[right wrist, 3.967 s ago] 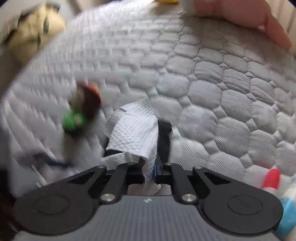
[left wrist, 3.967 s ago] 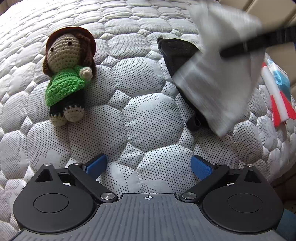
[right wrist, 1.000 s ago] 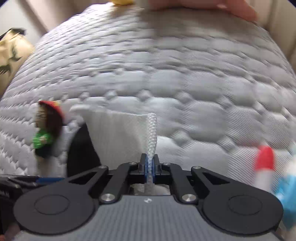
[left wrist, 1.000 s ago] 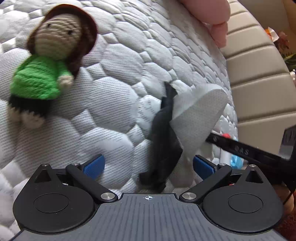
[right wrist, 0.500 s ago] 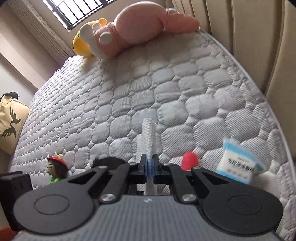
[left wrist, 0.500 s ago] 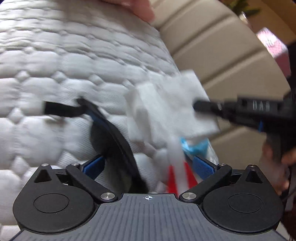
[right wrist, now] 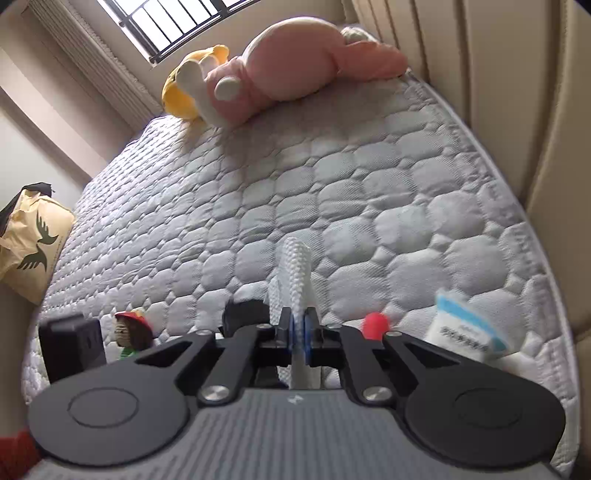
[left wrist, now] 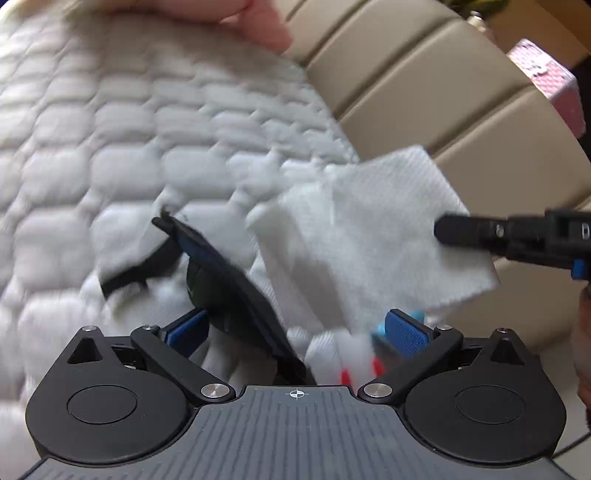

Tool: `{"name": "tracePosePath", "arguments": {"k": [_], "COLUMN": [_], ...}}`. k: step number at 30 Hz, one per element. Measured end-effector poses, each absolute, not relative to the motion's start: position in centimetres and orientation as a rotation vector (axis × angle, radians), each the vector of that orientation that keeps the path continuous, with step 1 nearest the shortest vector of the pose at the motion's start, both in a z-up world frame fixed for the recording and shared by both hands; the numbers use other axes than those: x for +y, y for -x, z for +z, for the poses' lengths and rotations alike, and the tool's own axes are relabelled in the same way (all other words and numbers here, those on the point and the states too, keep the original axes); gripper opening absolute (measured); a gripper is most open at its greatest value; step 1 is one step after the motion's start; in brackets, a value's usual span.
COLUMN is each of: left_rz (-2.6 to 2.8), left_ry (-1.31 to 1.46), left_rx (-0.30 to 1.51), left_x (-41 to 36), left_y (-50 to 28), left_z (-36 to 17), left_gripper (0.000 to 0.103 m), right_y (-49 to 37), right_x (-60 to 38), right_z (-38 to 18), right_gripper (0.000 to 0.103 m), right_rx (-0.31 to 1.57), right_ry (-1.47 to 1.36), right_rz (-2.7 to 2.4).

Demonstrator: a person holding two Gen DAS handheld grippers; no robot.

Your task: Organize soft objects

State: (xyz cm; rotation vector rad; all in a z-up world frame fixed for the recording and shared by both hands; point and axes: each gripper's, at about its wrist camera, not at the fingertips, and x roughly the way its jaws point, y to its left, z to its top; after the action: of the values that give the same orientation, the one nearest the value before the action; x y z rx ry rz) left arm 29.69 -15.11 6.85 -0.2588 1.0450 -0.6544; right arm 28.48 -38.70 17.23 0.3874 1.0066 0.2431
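Right wrist view: the right tool [right wrist: 298, 334] is gripping a white cloth [right wrist: 295, 273] above the bed [right wrist: 369, 184]; the left tool [left wrist: 295, 328] is gaping, holding nothing.

A grey-white quilted mattress [right wrist: 332, 192] fills mid-frame. A beige padded ribbed headboard [right wrist: 524, 92] occupies the right edge. A barred window [right wrist: 177, 22], upper left, admits daylight beside a pale wall [right wrist: 22, 155].

Both grippers, left gripper [left wrist: 295, 328] and right gripper [right wrist: 297, 332], are black with ribbed grey bodies, round silver screws and blue-padded jaws.
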Motion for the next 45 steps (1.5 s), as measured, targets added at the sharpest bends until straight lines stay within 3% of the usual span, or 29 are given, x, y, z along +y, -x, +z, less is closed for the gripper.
{"name": "tracePosePath", "arguments": {"k": [8, 12, 16, 24, 28, 31, 34, 36, 38, 40, 41, 45], "left_rz": [-0.904, -0.838, -0.708, -0.520, -0.542, -0.572, -0.569, -0.559, -0.538, -0.519, -0.509, -0.447], "left_ry": [0.195, 0.149, 0.299, 0.479, 0.572, 0.619, 0.645, 0.671, 0.686, 0.687, 0.686, 0.664], "left_rx": [1.114, 1.150, 1.251, 1.290, 1.290, 1.286, 1.278, 1.270, 1.270, 1.268, 1.266, 1.276], "left_x": [-23.9, -23.0, -19.2, -14.2, -14.6, -14.9, -14.4, -13.6, -12.4, -11.1, -10.4, -7.8], "left_y": [-31.0, -28.5, -28.0, -29.4, -31.0, -32.3, -32.9, -32.9, -32.5, -32.0, -31.7, -30.7], "left_z": [5.8, 5.0, 3.5, 2.2, 1.5, 1.1, 1.2, 1.2, 1.2, 1.5, 1.7, 2.3], "left_gripper": [0.103, 0.103, 0.103, 0.103, 0.103, 0.103, 0.103, 0.103, 0.103, 0.103, 0.103, 0.103], "right_y": [-28.6, -29.5, -32.2, -34.8, -36.0, -37.7, -38.6, -38.5, -37.9, -37.0, -36.4, -34.6], "right_x": [-41.2, -40.2, -38.7, -39.0, -40.4, -40.8, -40.1, -39.4, -38.4, -37.1, -36.2, -33.8], "right_z": [17.5, 17.5, 14.9, 10.0, 8.5, 7.3, 6.3, 6.4, 6.7, 7.2, 7.5, 8.8], "right_gripper": [0.007, 0.007, 0.010, 0.011, 0.023, 0.024, 0.048, 0.046, 0.030, 0.025, 0.014, 0.008], "right_rx": [0.989, 0.977, 1.017, 1.143, 1.169, 1.208, 1.257, 1.264, 1.287, 1.301, 1.297, 1.225], "right_ry": [-0.389, -0.443, -0.468, 0.011, -0.057, -0.211, -0.267, -0.281, -0.330, -0.344, -0.312, -0.081], "right_rz": [0.227, 0.335, 0.395, 0.147, 0.174, 0.240, 0.296, 0.317, 0.367, 0.406, 0.409, 0.325]}}
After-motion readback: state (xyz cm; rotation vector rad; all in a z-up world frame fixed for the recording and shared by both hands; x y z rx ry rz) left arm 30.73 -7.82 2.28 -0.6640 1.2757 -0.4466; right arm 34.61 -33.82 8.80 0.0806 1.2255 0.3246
